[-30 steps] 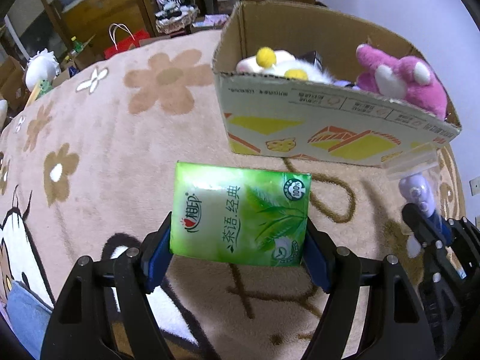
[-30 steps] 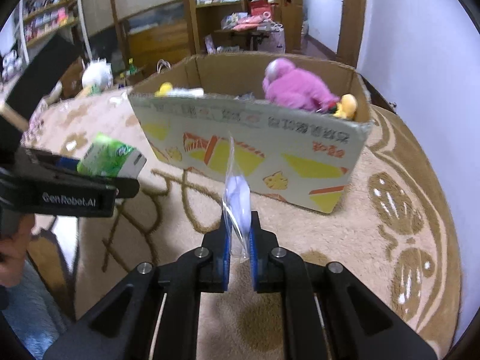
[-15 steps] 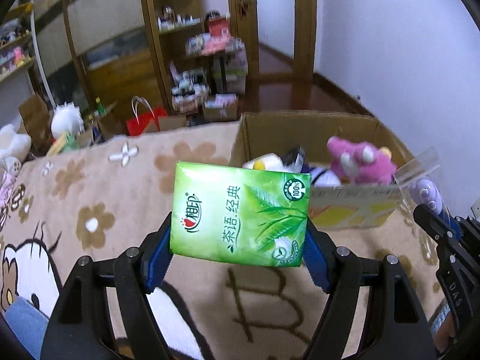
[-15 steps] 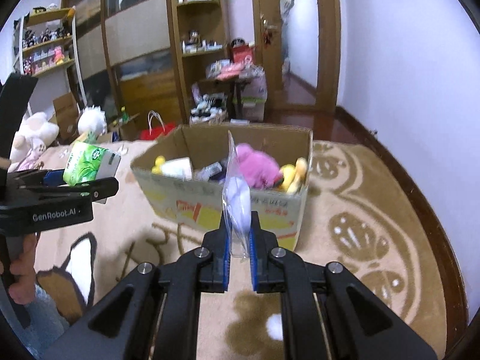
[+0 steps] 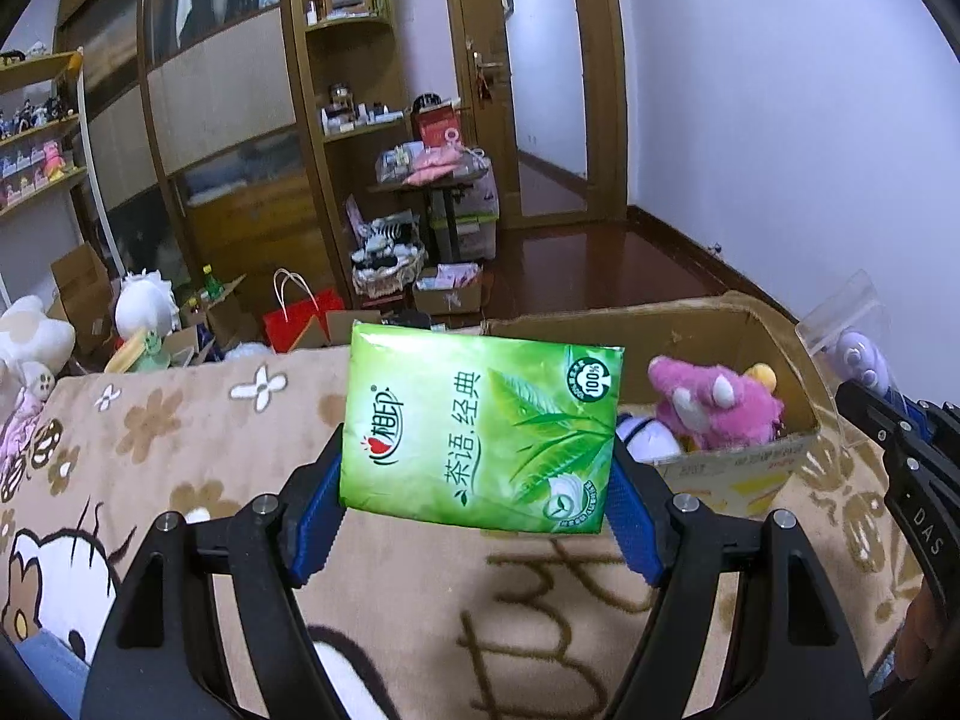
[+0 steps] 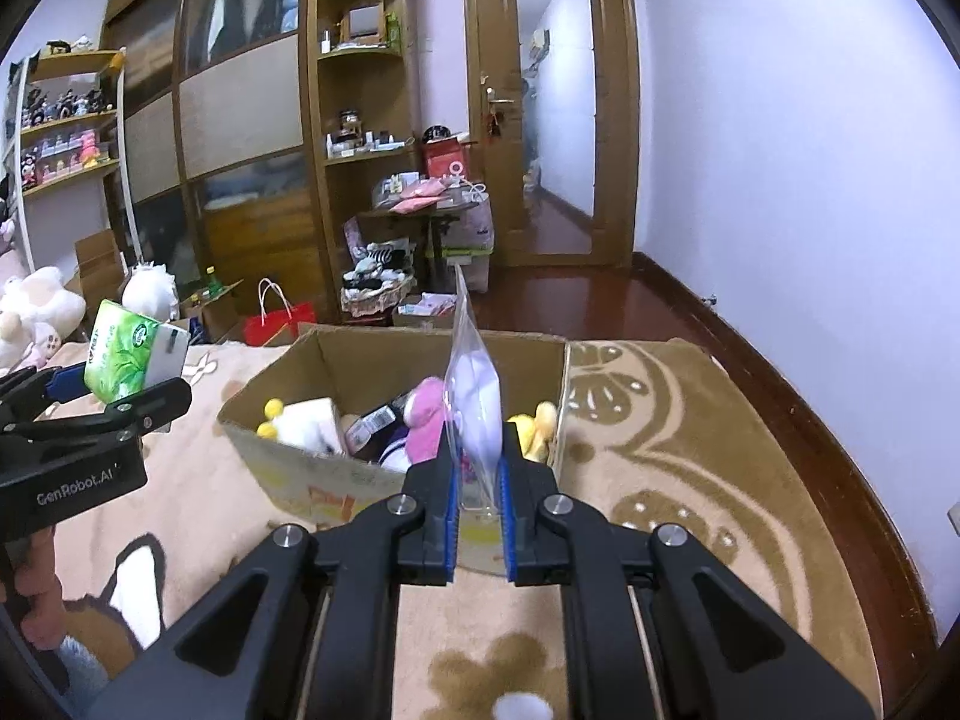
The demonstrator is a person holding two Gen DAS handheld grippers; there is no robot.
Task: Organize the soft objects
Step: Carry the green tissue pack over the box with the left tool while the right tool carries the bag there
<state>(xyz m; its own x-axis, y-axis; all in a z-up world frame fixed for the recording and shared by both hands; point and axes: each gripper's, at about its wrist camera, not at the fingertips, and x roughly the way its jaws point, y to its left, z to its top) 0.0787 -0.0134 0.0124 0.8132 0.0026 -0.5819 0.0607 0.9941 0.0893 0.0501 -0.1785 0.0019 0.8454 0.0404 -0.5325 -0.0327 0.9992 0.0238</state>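
Observation:
My left gripper [image 5: 477, 501] is shut on a green tissue pack [image 5: 480, 429], its blue pads pressing both short sides; the pack [image 6: 123, 354] also shows at the left of the right wrist view. My right gripper [image 6: 478, 504] is shut on a clear plastic bag [image 6: 474, 396] with a pale soft toy inside, and the bag [image 5: 852, 348] appears at the right edge of the left wrist view. An open cardboard box [image 6: 288, 450] stands ahead on the carpet, holding a pink plush [image 5: 714, 405], a white plush with yellow knobs [image 6: 300, 420] and a yellow toy [image 6: 537, 423].
A beige flower-patterned carpet [image 5: 180, 438] covers the floor around the box. Behind it are a red paper bag [image 5: 300, 318], white plush toys [image 5: 144, 306], small cartons, wooden shelves [image 6: 360, 120] and an open doorway [image 6: 555, 120]. A white wall [image 6: 780, 150] runs along the right.
Both grippers have risen and tilted up, each keeping its load. The box now sits lower and farther in both views, with the room behind showing.

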